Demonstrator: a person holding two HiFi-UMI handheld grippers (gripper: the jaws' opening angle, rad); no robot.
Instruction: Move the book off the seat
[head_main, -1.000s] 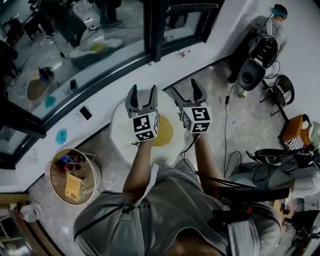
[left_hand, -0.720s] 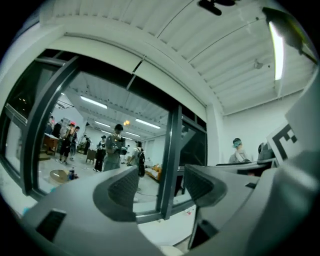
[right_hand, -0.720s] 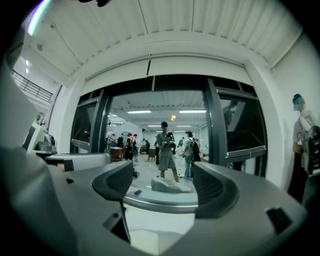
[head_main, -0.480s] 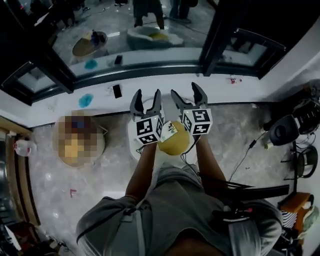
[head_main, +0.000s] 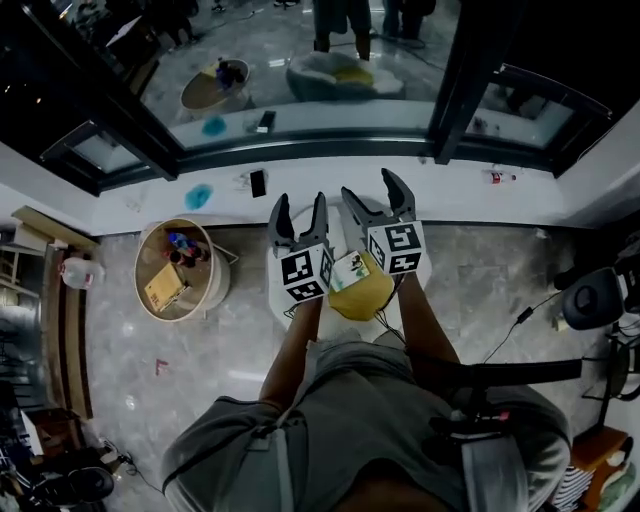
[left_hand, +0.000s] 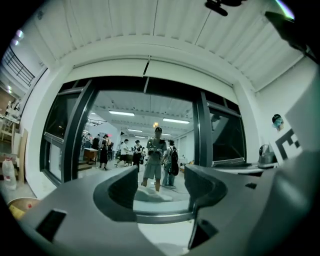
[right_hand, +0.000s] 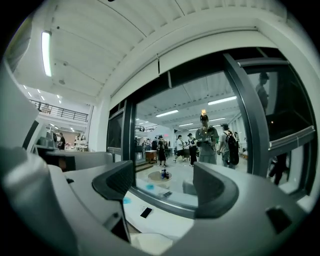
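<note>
A small white-and-green book (head_main: 349, 270) lies on a yellow cushion (head_main: 366, 296) on a round white seat (head_main: 278, 286) in front of me. Both grippers are held level above the seat, pointing at the window. My left gripper (head_main: 300, 210) is just left of the book, open and empty. The right gripper (head_main: 372, 190) is over the book's far right side, also open and empty. In the left gripper view the left gripper (left_hand: 160, 187) frames only the window. Between the jaws of the right gripper (right_hand: 162, 185), the right gripper view shows the sill and the seat's edge (right_hand: 150, 244).
A white window sill (head_main: 330, 180) runs across behind the seat, with a black phone (head_main: 258, 183) and a blue patch (head_main: 199, 196) on it. A round wooden table (head_main: 205, 295) with small items stands at the left. A jug (head_main: 80, 272) stands further left, an office chair (head_main: 592, 300) at the right.
The view has swung round: the sill now lies straight across and the round table sits nearer at the left. Both grippers stayed open over the seat; the book now shows between their cubes.
</note>
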